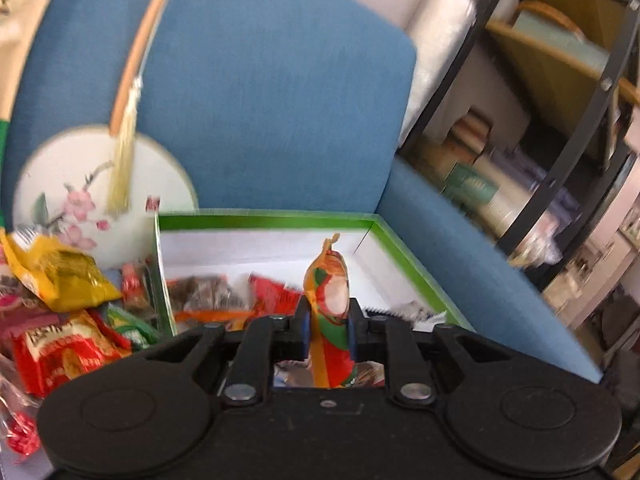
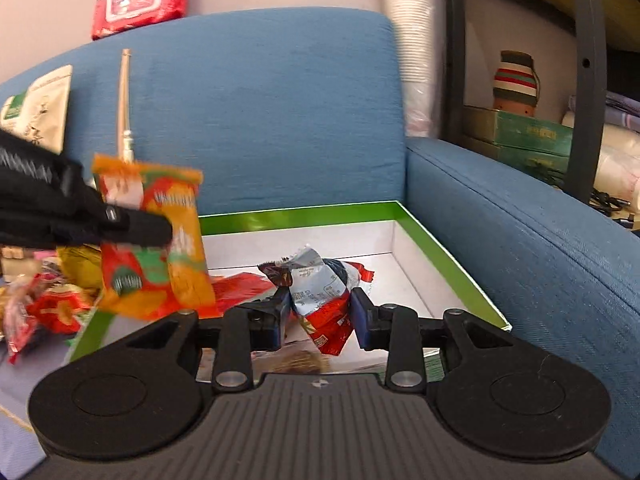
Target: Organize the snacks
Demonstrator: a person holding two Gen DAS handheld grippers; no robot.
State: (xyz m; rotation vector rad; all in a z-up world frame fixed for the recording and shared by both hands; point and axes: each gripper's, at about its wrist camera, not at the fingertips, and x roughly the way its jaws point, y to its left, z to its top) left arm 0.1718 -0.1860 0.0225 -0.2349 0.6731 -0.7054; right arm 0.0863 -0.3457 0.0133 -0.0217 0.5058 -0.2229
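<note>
Fingers of the left gripper are pinching an orange-and-green snack packet, held upright over the green-rimmed box on the blue sofa. Loose snacks pile up beside the box's left wall, and a round fan leans at the backrest. Over to the right wrist view: the right gripper is clamped on a red-and-silver packet above the box floor, near the front edge. The orange packet hangs high over the box's left wall.
</note>
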